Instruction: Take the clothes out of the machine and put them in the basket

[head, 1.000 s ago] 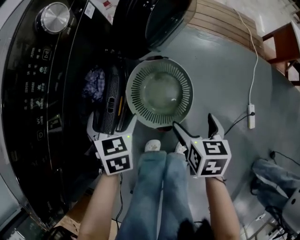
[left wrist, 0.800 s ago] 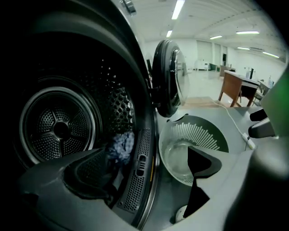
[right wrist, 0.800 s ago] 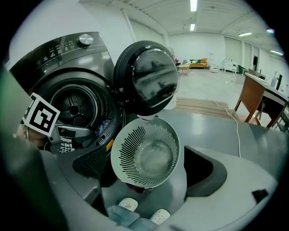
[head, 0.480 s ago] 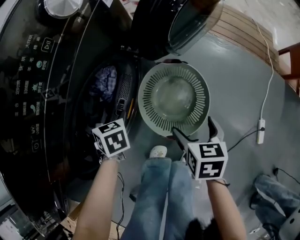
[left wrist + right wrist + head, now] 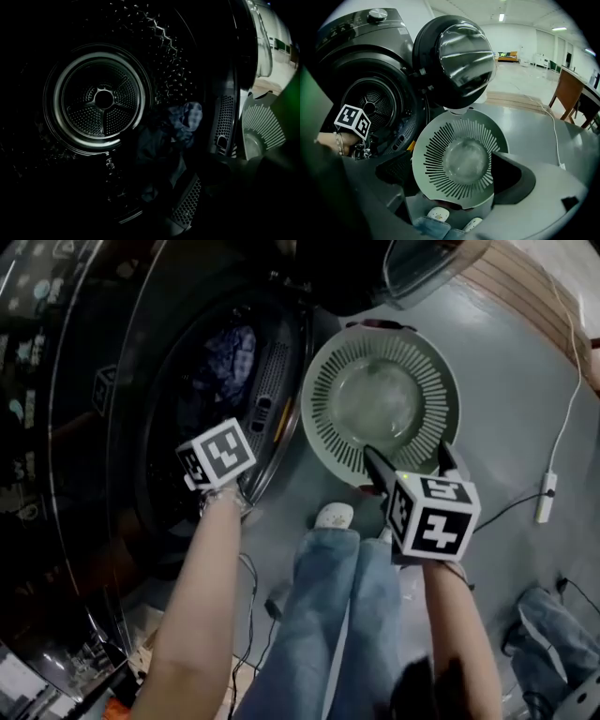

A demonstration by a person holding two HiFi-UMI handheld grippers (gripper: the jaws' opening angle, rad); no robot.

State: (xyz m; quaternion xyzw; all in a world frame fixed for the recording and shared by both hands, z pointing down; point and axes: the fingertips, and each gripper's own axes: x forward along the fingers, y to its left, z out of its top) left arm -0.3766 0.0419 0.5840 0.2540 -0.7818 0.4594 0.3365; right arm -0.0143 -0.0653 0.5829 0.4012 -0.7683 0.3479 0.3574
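Now: the left gripper (image 5: 217, 454) is inside the open mouth of the machine (image 5: 103, 390). In the left gripper view its jaws show only as dark shapes at either lower edge; I read them as apart, with nothing between. The right gripper (image 5: 410, 463) hangs over the basket (image 5: 328, 423), jaws spread and empty. The basket stands on the floor just beside the machine, under the swung-open door (image 5: 459, 61), and has nothing in it.

The clothes (image 5: 176, 133) lie in the low part of the drum (image 5: 103, 98), near the opening. They form a crumpled heap of dark fabric with one pale checked fold at its upper end.

I judge them light, limp and not fragile. A pinch will hold, but loose ends will trail and may snag on the drum's rim. The raised checked fold looks like the best place to bite.

The heap has no true heading. In the left gripper view its longer run goes roughly from that fold downward.
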